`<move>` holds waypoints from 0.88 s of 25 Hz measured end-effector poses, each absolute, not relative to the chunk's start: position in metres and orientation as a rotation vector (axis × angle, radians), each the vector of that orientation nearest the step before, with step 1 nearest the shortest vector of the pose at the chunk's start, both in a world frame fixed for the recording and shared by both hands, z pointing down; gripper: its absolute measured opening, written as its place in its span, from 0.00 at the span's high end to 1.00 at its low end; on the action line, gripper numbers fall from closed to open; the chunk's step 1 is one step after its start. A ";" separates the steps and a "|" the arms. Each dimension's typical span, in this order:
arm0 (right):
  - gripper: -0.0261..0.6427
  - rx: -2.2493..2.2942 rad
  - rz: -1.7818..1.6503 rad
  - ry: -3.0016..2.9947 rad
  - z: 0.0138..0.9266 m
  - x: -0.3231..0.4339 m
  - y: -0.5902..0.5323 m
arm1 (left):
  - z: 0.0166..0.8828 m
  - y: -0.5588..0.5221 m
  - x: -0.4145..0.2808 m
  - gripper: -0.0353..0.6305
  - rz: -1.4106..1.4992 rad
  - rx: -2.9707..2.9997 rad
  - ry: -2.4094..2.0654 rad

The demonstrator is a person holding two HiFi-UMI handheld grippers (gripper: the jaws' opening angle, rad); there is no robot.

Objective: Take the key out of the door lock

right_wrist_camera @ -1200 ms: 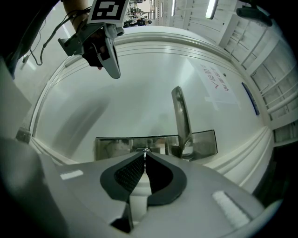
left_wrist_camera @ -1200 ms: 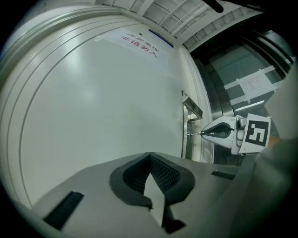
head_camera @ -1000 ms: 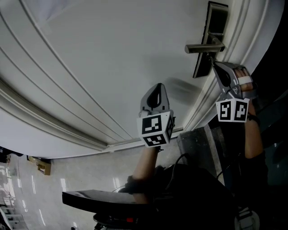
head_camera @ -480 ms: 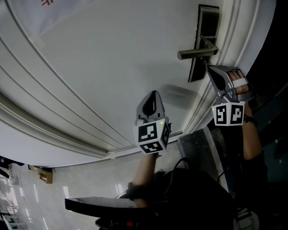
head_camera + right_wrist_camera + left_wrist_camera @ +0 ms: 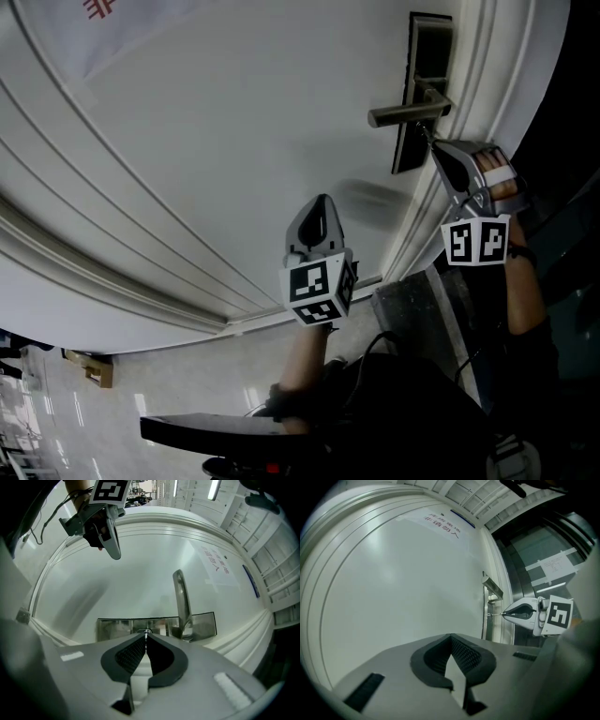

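Unmoved, right hand-held gripper (image 5: 146, 635) pinches key (image 5: 494, 614).

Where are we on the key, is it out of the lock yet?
Done: the grasp looks made, with the right gripper closed on the key. In hand: the key runs from its tips into the lock plate under the handle, so it isn't out yet. Left: draw it straight out. The left gripper hangs shut and empty, away from the lock.
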State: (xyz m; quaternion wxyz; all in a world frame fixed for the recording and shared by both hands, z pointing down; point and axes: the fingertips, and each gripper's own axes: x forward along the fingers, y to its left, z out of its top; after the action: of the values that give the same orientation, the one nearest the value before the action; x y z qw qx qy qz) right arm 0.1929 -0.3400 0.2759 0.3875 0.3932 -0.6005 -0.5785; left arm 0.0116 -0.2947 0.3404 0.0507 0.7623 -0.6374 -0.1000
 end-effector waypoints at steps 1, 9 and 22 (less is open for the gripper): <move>0.95 1.000 -1.473 -1.527 0.276 0.193 -0.340 | 0.340 -0.294 0.011 0.95 -0.306 2.319 -1.942; 0.95 0.999 -1.475 -1.528 0.276 0.193 -0.340 | 0.341 -0.294 0.010 0.95 -0.308 2.313 -1.947; 0.94 1.003 -1.473 -1.520 0.276 0.193 -0.340 | 0.345 -0.298 0.004 0.95 -0.297 2.300 -1.948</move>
State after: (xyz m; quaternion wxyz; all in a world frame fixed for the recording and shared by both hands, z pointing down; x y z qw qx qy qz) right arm 0.1929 -0.3399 0.2763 0.3891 0.3945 -0.5978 -0.5794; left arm 0.0044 -0.2976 0.3453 0.0562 0.7583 -0.6421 -0.0979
